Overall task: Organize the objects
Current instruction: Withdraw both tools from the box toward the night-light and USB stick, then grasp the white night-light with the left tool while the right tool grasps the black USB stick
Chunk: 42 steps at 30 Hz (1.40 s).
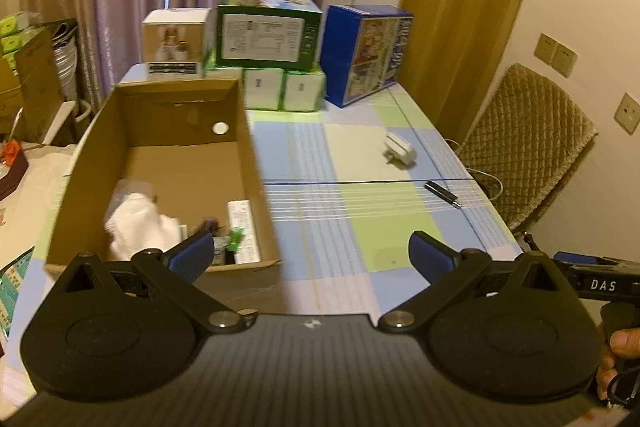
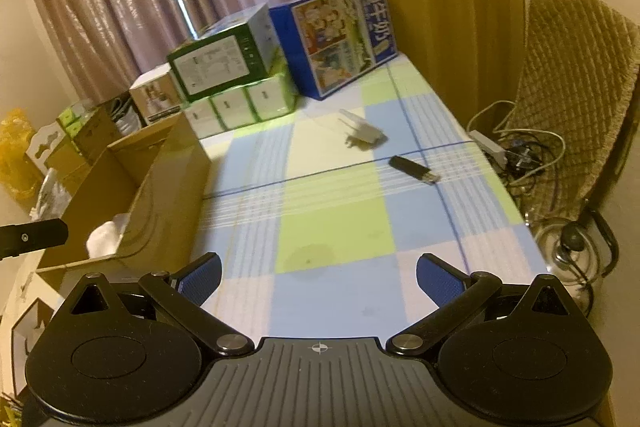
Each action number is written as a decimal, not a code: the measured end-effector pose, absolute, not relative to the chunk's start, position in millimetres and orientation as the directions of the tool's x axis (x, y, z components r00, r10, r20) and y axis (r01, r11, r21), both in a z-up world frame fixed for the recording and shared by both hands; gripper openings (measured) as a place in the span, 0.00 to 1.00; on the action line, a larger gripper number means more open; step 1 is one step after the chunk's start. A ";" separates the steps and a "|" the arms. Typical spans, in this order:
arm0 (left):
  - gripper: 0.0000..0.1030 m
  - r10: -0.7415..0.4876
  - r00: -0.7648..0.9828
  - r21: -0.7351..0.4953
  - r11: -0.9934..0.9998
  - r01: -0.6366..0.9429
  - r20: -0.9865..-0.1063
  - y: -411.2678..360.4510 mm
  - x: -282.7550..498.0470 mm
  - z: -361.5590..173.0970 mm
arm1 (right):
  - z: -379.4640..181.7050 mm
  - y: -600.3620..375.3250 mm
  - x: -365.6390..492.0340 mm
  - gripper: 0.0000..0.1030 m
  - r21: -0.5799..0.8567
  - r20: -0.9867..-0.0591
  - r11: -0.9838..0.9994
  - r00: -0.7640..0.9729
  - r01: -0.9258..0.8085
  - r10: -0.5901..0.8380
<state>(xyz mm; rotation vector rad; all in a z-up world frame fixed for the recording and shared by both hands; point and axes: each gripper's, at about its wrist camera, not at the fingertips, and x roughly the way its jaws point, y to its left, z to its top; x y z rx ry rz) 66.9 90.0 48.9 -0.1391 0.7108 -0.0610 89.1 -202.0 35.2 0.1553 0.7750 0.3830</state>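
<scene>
An open cardboard box [image 1: 244, 131] [image 2: 160, 203] stands on the left of the checked tablecloth [image 1: 360, 227] [image 2: 332, 235]. Inside lie a white cloth [image 1: 136, 223] [image 2: 106, 235], a white carton [image 1: 244, 227] and small dark and green items. A white plug adapter [image 1: 400, 149] [image 2: 364, 135] and a black USB stick [image 1: 442, 193] [image 2: 414, 169] lie on the cloth to the right. My left gripper [image 1: 310, 255] is open at the box's near right corner, with nothing between its fingers. My right gripper [image 2: 318, 277] is open and holds nothing, low over the near cloth.
Stacked cartons stand at the table's far end: a white one [image 1: 176, 43], a green one [image 1: 268, 31] on green-white packs [image 2: 240, 103], and a blue one [image 1: 364, 55] [image 2: 336, 43]. A quilted chair [image 1: 528, 143] [image 2: 576, 99] and tangled cables [image 2: 516, 151] sit right of the table.
</scene>
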 end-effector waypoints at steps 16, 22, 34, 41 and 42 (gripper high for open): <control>0.99 -0.134 0.745 -0.028 0.988 0.153 -0.653 31.2 133.1 34.7 | 28.0 -240.7 128.0 0.98 0.191 -0.664 0.942 0.670 -0.277 0.331; 0.99 -0.162 0.740 0.000 0.977 0.213 -0.652 13.1 169.0 26.4 | 17.5 -247.5 155.2 0.98 0.132 -0.687 0.945 0.659 -0.300 0.306; 0.98 -0.204 0.695 0.084 0.931 0.355 -0.689 -18.9 244.6 -6.2 | -28.0 -245.2 226.9 0.89 0.012 -0.730 0.899 0.610 -0.437 0.307; 0.98 -0.240 0.648 0.087 0.899 0.430 -0.723 -29.6 291.9 -22.3 | -50.8 -238.8 276.1 0.75 0.007 -0.736 0.849 0.572 -0.528 0.362; 0.98 -0.244 0.638 0.085 0.894 0.439 -0.730 -30.9 298.9 -24.7 | -54.5 -237.2 282.3 0.74 0.005 -0.740 0.840 0.563 -0.542 0.368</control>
